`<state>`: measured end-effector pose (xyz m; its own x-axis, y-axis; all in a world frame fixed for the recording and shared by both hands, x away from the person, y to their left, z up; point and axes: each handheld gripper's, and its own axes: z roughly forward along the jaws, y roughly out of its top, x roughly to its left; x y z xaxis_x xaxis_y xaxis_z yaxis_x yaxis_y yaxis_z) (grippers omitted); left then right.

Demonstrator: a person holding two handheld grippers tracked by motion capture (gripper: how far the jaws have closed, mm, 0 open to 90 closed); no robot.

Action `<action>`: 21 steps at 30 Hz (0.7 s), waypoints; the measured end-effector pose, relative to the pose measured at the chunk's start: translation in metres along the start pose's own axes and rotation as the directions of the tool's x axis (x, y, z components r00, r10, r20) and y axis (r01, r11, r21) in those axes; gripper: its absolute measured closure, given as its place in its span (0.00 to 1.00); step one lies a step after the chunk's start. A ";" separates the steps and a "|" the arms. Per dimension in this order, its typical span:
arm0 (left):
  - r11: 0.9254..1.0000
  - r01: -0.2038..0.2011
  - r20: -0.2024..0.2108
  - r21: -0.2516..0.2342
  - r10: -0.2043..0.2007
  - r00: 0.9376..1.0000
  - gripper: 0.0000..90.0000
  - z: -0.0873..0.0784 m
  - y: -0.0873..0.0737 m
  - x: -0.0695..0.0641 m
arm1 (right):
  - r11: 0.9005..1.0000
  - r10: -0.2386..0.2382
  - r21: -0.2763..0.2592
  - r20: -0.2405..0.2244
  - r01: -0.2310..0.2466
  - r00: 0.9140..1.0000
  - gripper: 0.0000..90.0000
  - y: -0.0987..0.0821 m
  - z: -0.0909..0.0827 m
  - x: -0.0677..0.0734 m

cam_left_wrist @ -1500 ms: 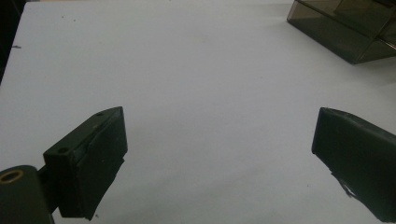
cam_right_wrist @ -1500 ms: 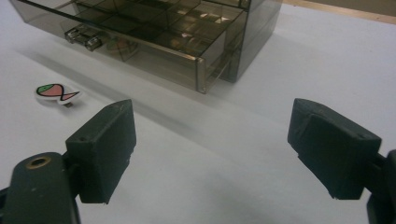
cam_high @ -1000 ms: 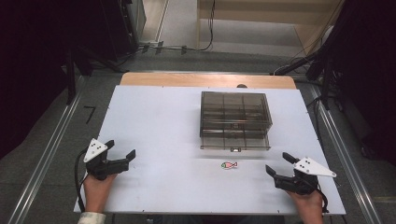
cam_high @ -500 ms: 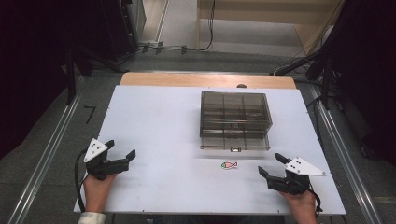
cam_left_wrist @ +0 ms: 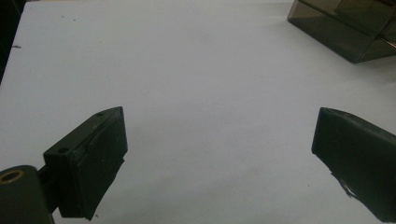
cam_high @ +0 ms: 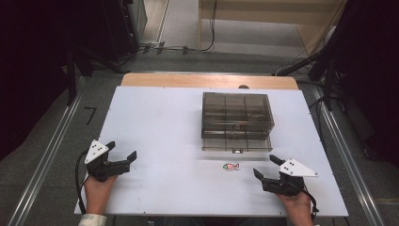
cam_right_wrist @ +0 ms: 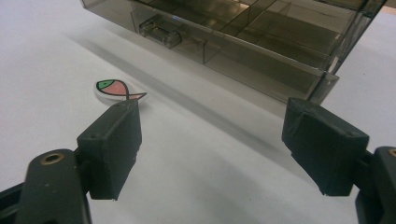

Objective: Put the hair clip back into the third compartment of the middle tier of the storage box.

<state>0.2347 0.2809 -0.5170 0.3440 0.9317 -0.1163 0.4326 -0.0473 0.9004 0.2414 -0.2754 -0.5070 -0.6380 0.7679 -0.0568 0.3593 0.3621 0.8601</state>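
Low at the right of the high view, your right gripper (cam_high: 267,168) stands wide open and empty, angled toward the fish sticker (cam_high: 230,166) at lower centre, just before the smoky compartment box (cam_high: 236,120). Your left gripper (cam_high: 123,150), open and empty too, waits at lower left.

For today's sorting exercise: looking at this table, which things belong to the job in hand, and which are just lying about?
Part of the job:
- fish sticker, lying flat near the open right gripper
- smoky compartment box, lid shut, latch facing the person
- right gripper, nearest the sticker

Just around:
- left gripper, open, over bare table
- cables on the floor beyond the table
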 end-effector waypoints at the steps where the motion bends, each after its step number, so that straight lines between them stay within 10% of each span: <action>1: 1.000 0.001 -0.001 0.000 -0.001 1.000 0.05 0.000 0.000 0.000 | 1.000 -0.002 0.002 -0.001 0.002 1.000 0.21 0.000 0.001 0.001; 21: 1.000 0.001 0.000 0.002 -0.001 1.000 0.05 0.000 0.000 0.000 | 1.000 0.014 0.013 -0.052 -0.013 0.999 0.25 0.014 0.026 0.024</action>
<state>0.2348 0.2809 -0.5170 0.3436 0.9318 -0.1169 0.4342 -0.0473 0.8996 0.2490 -0.2381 -0.5101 -0.6677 0.7442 -0.0182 0.3762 0.3585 0.8544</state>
